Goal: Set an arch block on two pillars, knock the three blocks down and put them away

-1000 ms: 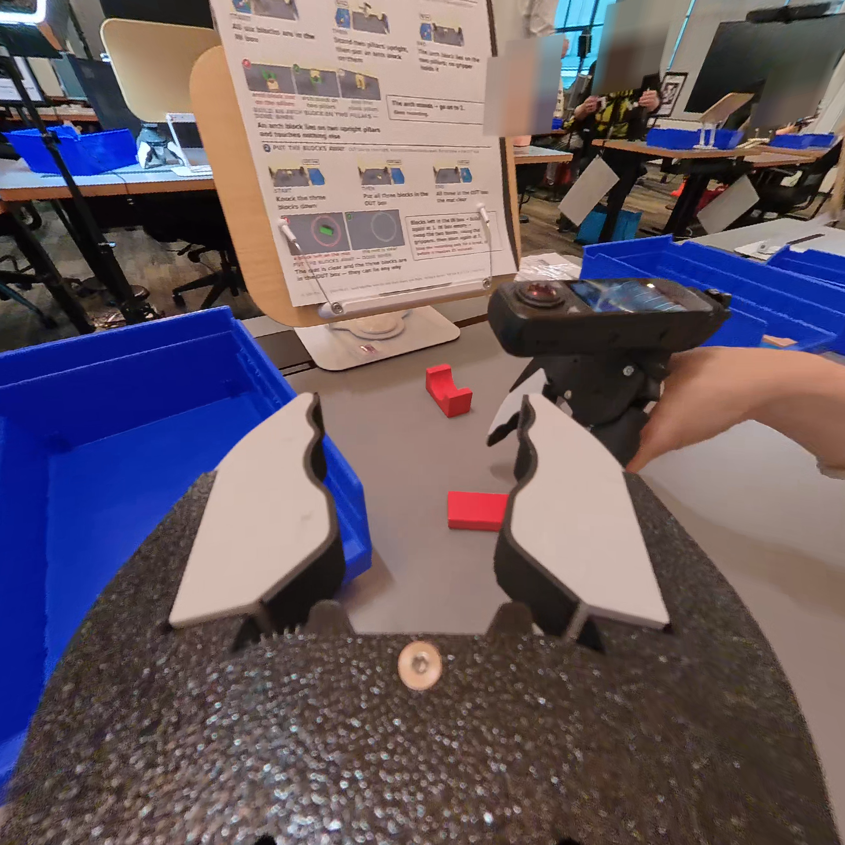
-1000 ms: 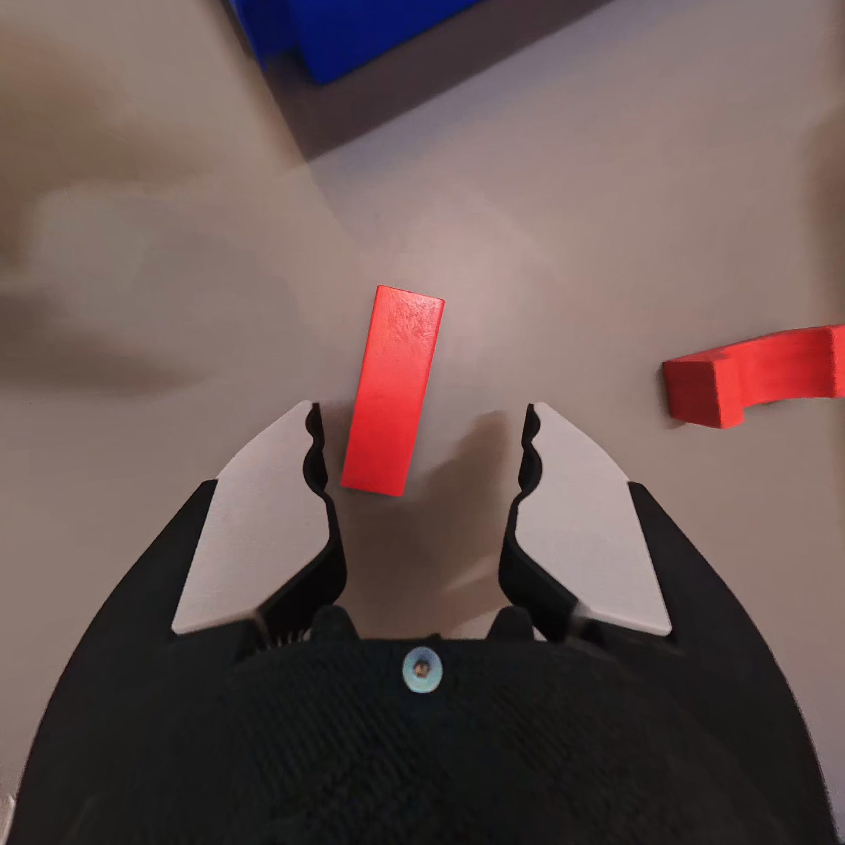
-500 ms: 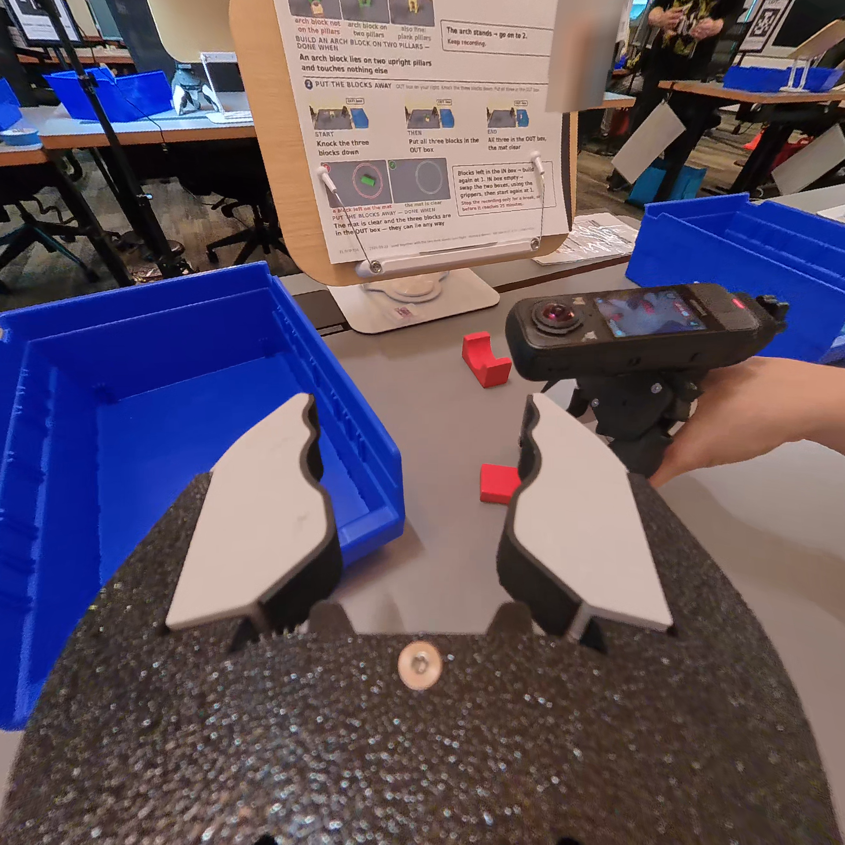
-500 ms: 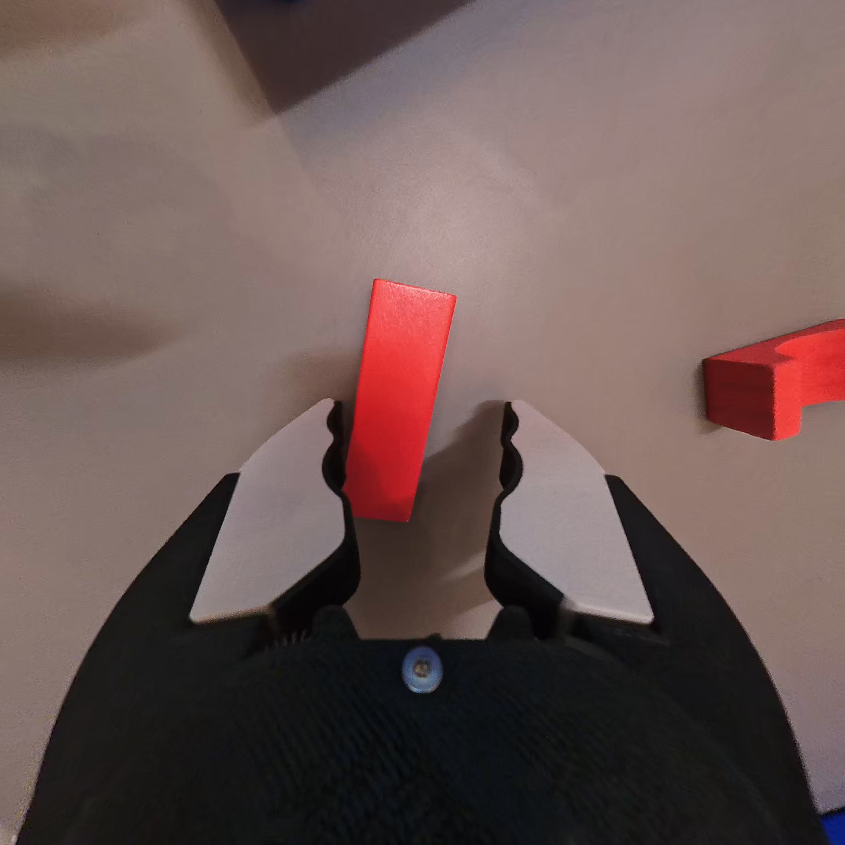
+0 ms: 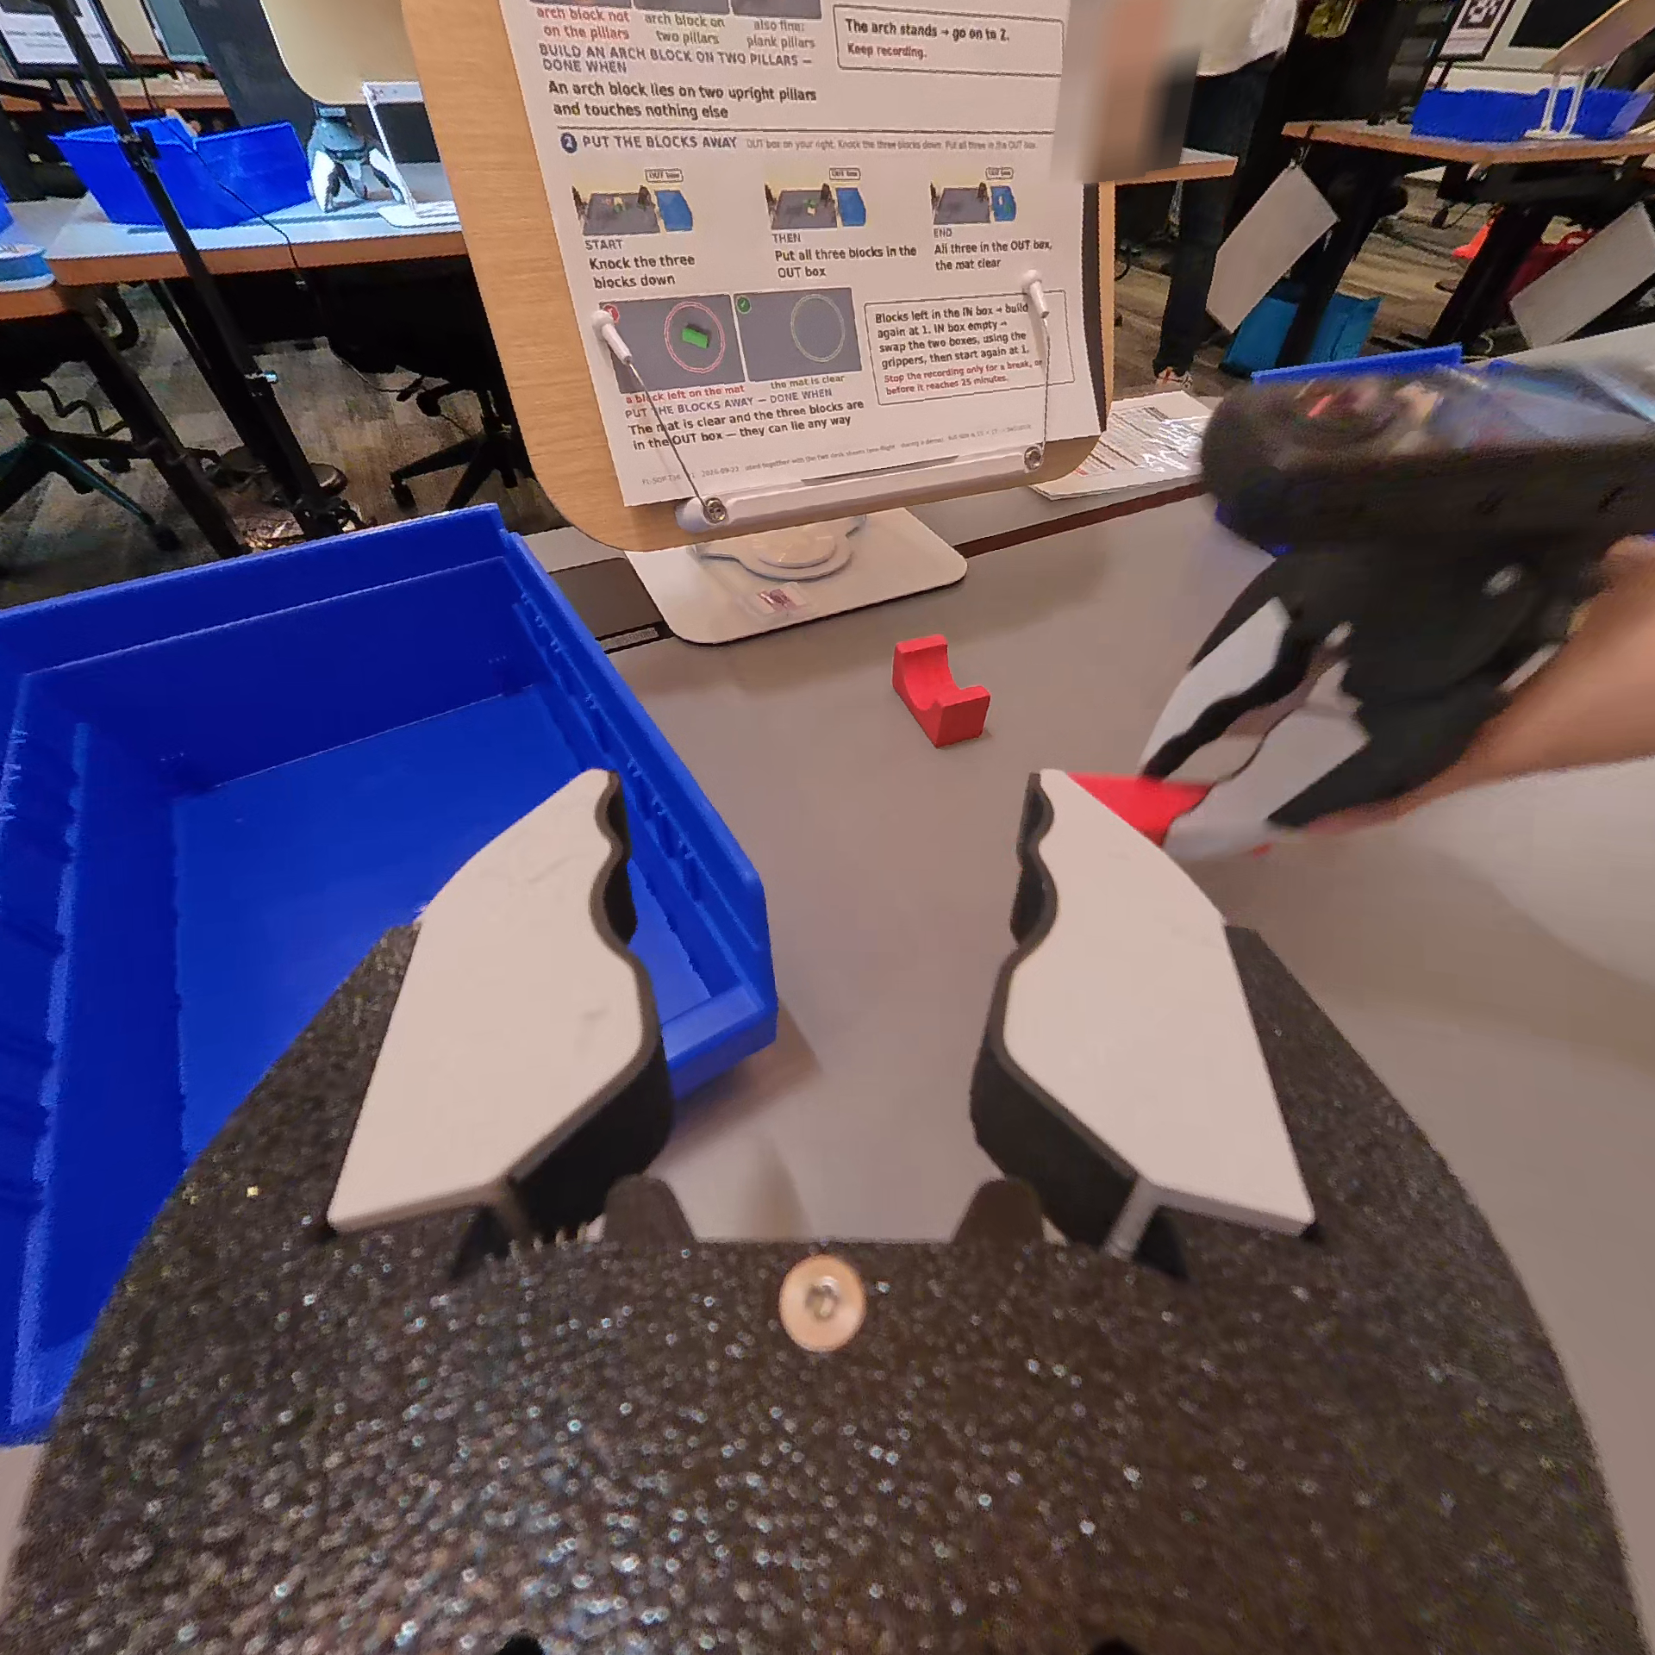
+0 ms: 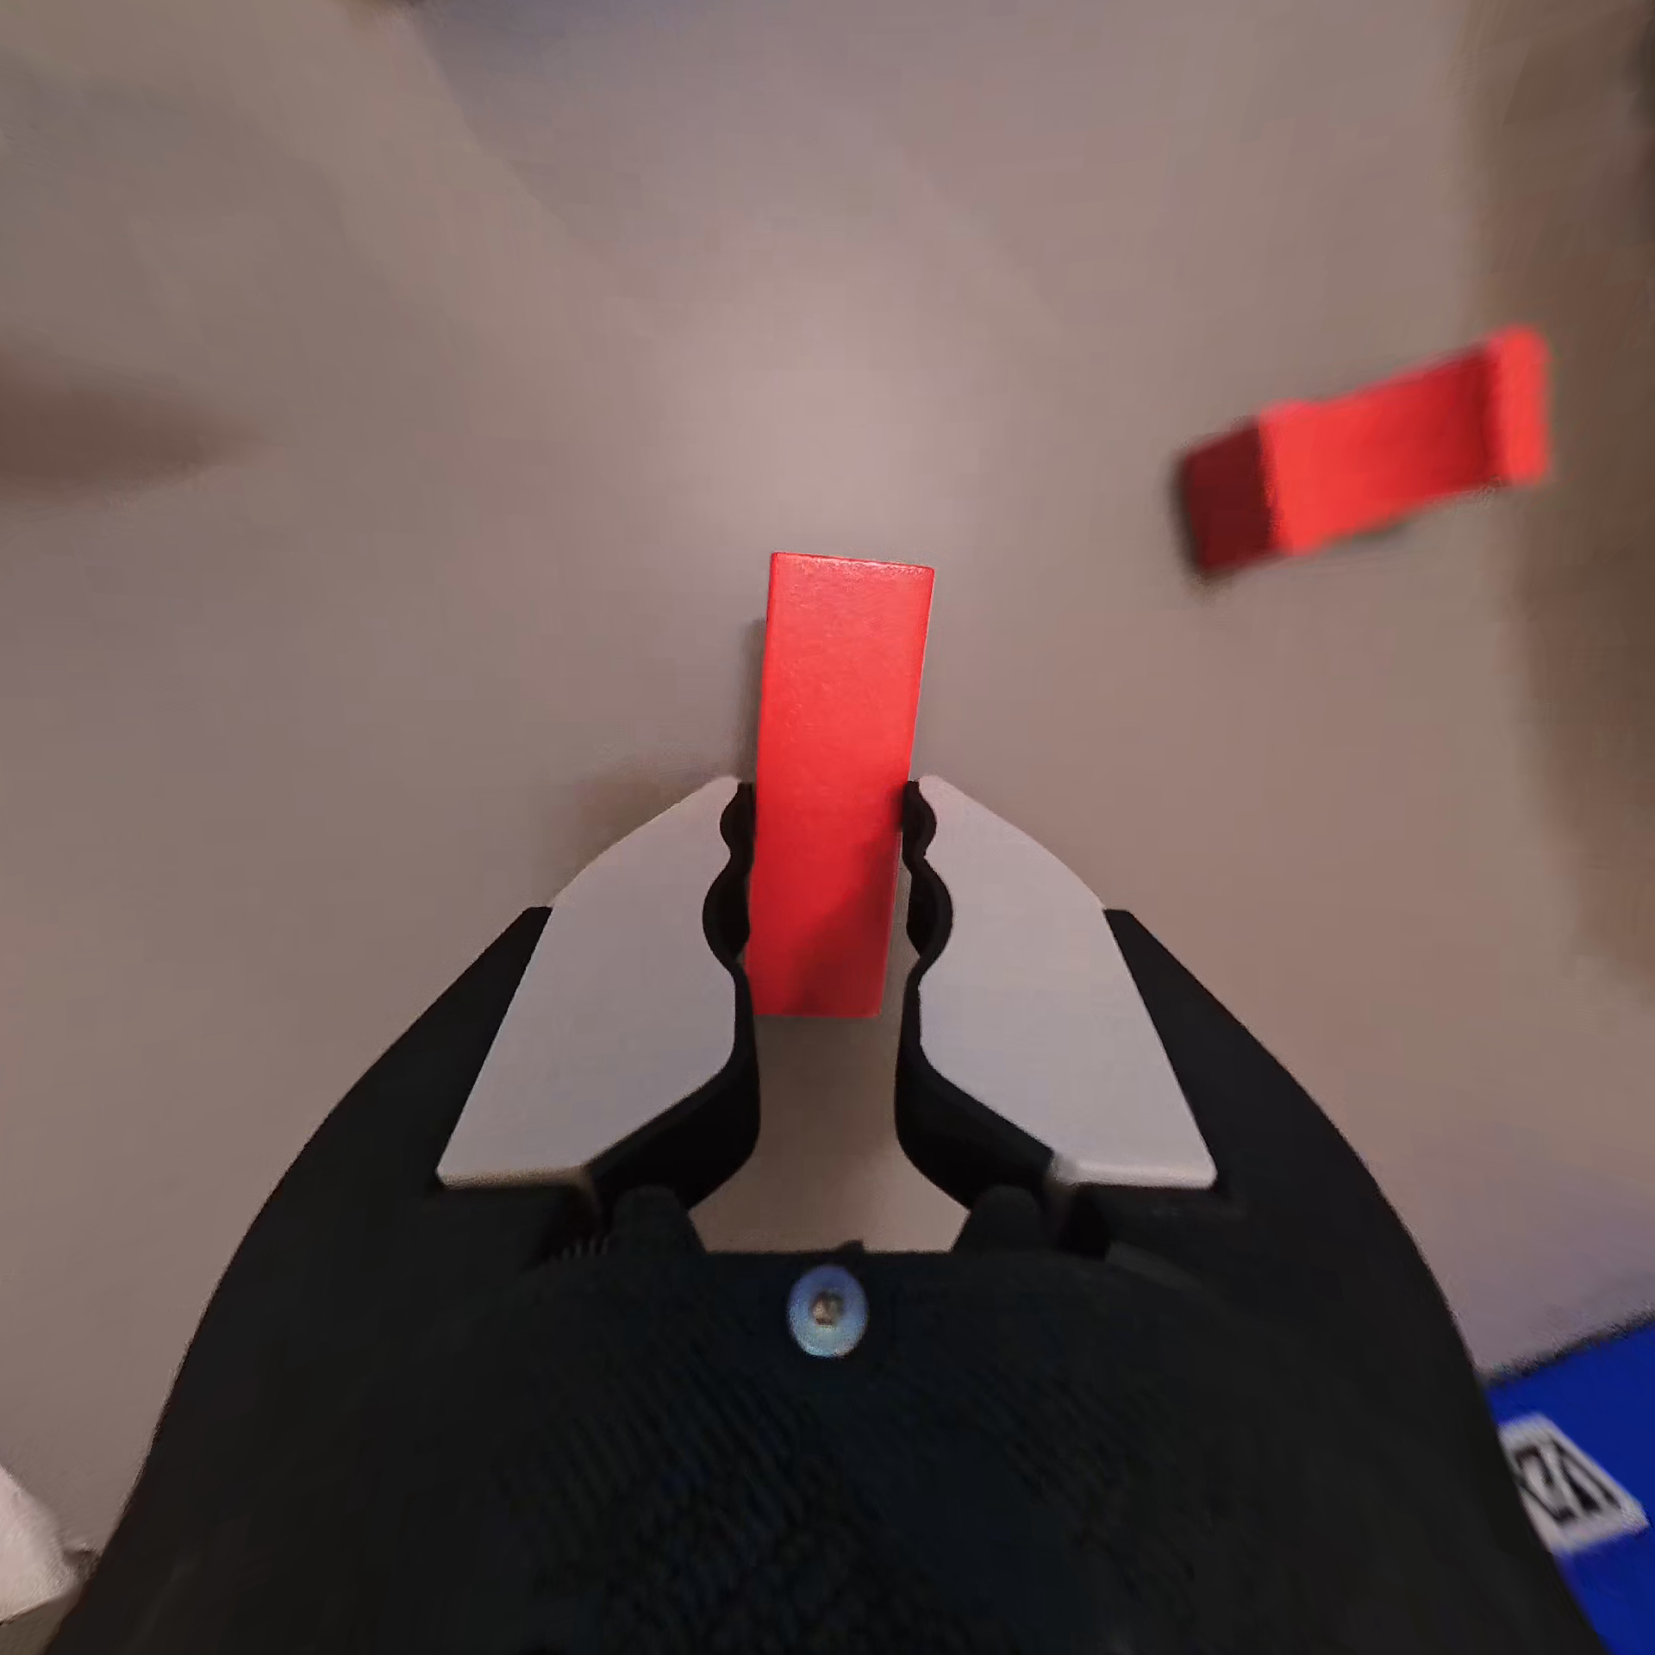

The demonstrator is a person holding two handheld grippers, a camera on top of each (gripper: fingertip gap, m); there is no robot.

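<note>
My right gripper (image 6: 828, 788) is shut on a flat red plank block (image 6: 837, 770), which sticks out forward between its fingers over the grey mat (image 6: 448, 537). In the left wrist view the right gripper (image 5: 1191, 797) shows blurred at the right with the plank (image 5: 1133, 797) in it. A red arch block (image 5: 940, 690) lies on its side on the mat; it also shows in the right wrist view (image 6: 1370, 457). My left gripper (image 5: 819, 806) is open and empty, above the mat beside the blue bin (image 5: 627, 716).
The blue bin's inside is bare. An instruction board on a white stand (image 5: 806, 269) stands at the back of the mat. Another blue bin (image 5: 1343, 367) is at the back right. A person's hand (image 5: 1576, 698) holds the right gripper. Desks and chairs lie beyond.
My right gripper has closed on the red plank and tilted up with it. My left gripper has drawn back and stayed open; the bin fills more of its view.
</note>
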